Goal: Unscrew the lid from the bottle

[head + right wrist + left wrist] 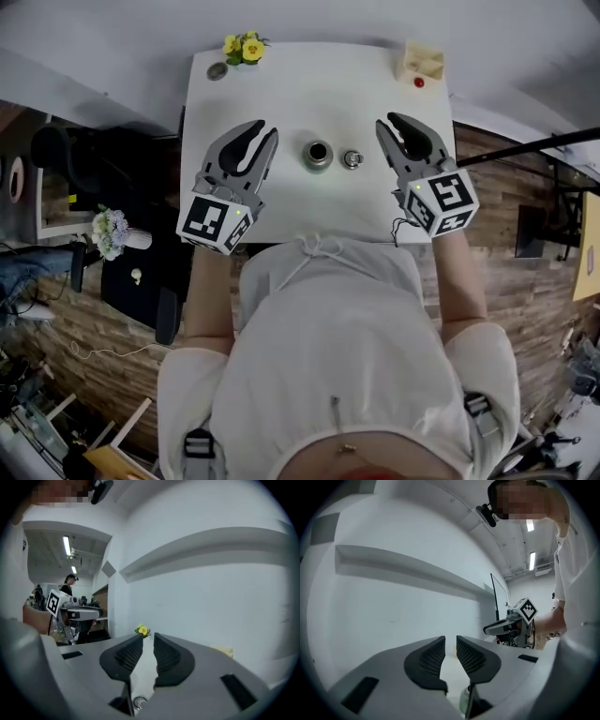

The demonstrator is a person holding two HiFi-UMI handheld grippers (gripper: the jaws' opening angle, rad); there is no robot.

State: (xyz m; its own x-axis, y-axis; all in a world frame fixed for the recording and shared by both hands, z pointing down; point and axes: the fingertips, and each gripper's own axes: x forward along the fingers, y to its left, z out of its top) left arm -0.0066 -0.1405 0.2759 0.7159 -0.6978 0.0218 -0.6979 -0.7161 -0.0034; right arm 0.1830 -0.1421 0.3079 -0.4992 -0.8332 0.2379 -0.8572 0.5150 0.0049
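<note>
Metal catches the light at the middle of the white table, where a small bottle stands upright, its mouth dark and apparently uncovered. Its lid lies just beside it on the person's right, apart from it, so the unscrewing looks already done.

The left gripper hangs left of the bottle and the right gripper right of the lid. Neither touches anything. Each has its jaws drawn close, with only a narrow slit between the ribbed pads and nothing inside it.

The bottle looks stiff and hard, probably light, with a smooth round wall that could slip or skate across the slick tabletop under a sideways push. The safest hold seems to be across the body, midway up, with the pads square to the wall. The lid is small and low, likely easy to knock away, and best pinched across its rim from above.
</note>
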